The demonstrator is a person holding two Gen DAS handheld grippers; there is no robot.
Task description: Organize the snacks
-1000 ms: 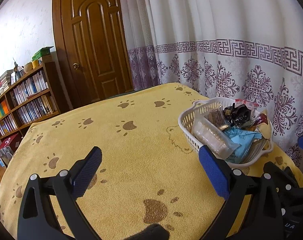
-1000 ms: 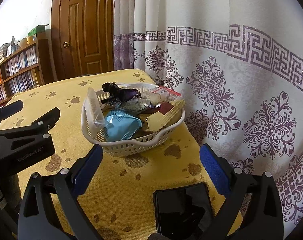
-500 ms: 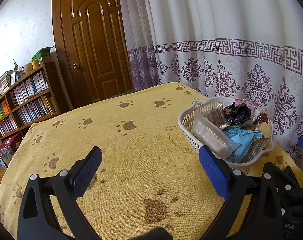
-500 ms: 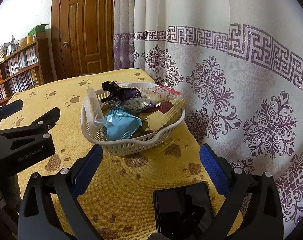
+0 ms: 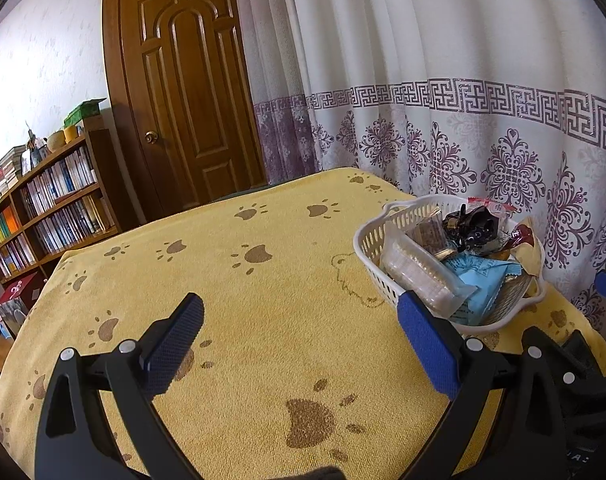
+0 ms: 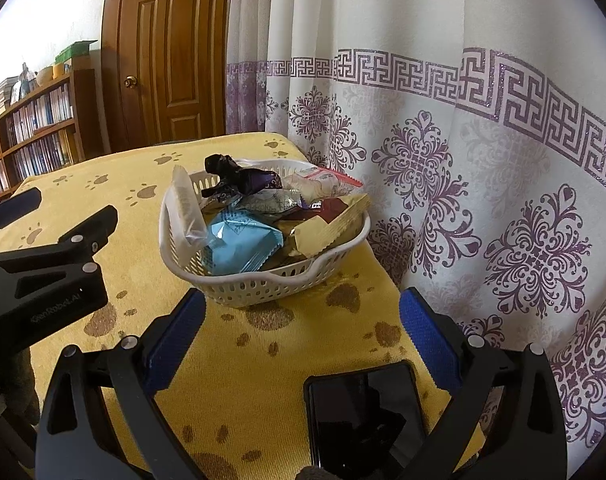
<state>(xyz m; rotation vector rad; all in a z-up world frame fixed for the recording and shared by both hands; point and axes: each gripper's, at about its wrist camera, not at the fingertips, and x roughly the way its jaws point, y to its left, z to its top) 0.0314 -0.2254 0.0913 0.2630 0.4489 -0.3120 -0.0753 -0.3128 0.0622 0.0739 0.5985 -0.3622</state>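
White plastic, the basket (image 6: 263, 280) of snacks (image 6: 243, 246) stands on the yellow paw-print cloth (image 5: 243, 300) close to the curtain (image 6: 483, 160), just ahead of the right gripper (image 6: 303, 320), whose jaws are spread wide and hold nothing. The left gripper (image 5: 301, 334), jaws likewise wide apart and bare, hovers over the cloth with the basket off beyond its right finger. A black phone (image 6: 363, 420) lies on the cloth nearer than the basket, between the right gripper's fingers. Beyond the basket stand a wooden door (image 5: 187, 92) and a bookshelf (image 5: 43, 208).
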